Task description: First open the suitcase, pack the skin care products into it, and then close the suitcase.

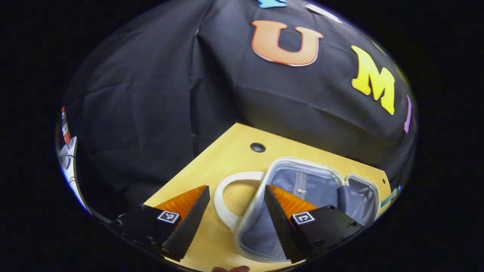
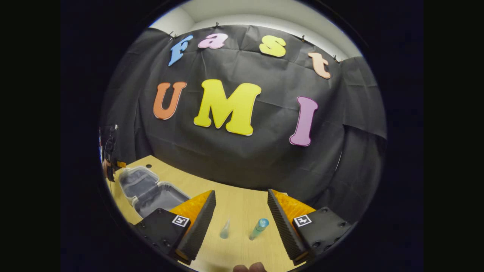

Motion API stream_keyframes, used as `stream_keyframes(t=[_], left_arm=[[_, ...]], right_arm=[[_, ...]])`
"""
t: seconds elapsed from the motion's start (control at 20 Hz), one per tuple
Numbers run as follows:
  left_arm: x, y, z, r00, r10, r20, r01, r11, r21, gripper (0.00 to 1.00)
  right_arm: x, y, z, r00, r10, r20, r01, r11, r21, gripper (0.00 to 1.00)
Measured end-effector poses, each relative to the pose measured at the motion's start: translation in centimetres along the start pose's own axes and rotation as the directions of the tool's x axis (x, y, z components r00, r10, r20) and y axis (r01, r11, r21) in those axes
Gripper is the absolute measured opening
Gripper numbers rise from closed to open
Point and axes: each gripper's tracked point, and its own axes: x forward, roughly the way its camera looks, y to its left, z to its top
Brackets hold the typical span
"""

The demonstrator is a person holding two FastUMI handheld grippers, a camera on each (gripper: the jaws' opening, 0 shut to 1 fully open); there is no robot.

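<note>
The suitcase (image 1: 302, 196) is seen lying open on the tabletop (image 1: 227, 158), both grey-lined halves facing up, so the opening step is judged done and the packing not yet begun.

In the right gripper view, two skin care items lie on the tabletop just ahead of the right gripper (image 2: 241, 223), between the lines of its two fingers. The clear tube (image 2: 225, 229) lies slightly toward the left finger; the capped tube (image 2: 259, 228) lies slightly toward the right finger, its cap at the far end. Each long axis is seen running roughly away from the gripper, the capped tube leaning a little rightward. The two are near each other but apart. This gripper is held spread wide, with nothing pinched.

From this gripper the suitcase is seen well off to the left and farther away.

In the left gripper view, the left gripper (image 1: 236, 223) is also held spread and empty. Its right finger stands over the near half of the suitcase, and the white handle (image 1: 230, 196) lies between its fingers.

The right gripper is judged much the nearer to the tubes, so the pick is expected to fall to it. A grasp across either tube's short axis would be favoured by the present alignment, followed by a carry leftward to the suitcase.
</note>
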Motion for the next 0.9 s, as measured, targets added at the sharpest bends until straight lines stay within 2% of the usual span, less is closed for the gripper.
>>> stream_keyframes(t=[0.15, 0.2, 0.4, 0.65, 0.9], left_arm=[[-4.7, -5.6, 4.5, 0.988, -0.004, 0.153, -0.006, 0.998, 0.064, 0.99], [-6.6, -7.3, 5.5, 0.982, -0.002, 0.190, -0.010, 0.998, 0.059, 0.99], [-12.6, -16.6, 6.2, 0.965, -0.053, 0.257, 0.051, 0.999, 0.014, 0.98], [-17.1, -27.9, 3.7, 0.942, -0.171, 0.287, 0.131, 0.979, 0.155, 0.98], [-19.1, -38.9, -0.6, 0.911, -0.332, 0.246, 0.266, 0.926, 0.268, 0.98]], right_arm=[[-0.2, -1.2, 0.3, 1.000, -0.003, 0.025, 0.002, 0.998, 0.063, 0.82], [-0.4, -1.8, 0.0, 1.000, -0.009, 0.025, 0.007, 0.997, 0.080, 0.81], [-1.5, -5.5, -2.0, 0.999, -0.051, 0.013, 0.049, 0.992, 0.114, 0.81], [-2.9, -9.7, -4.5, 0.999, -0.031, 0.019, 0.030, 0.997, 0.074, 0.81], [-3.5, -13.0, -7.4, 0.999, -0.038, -0.026, 0.039, 0.997, 0.064, 0.81]])
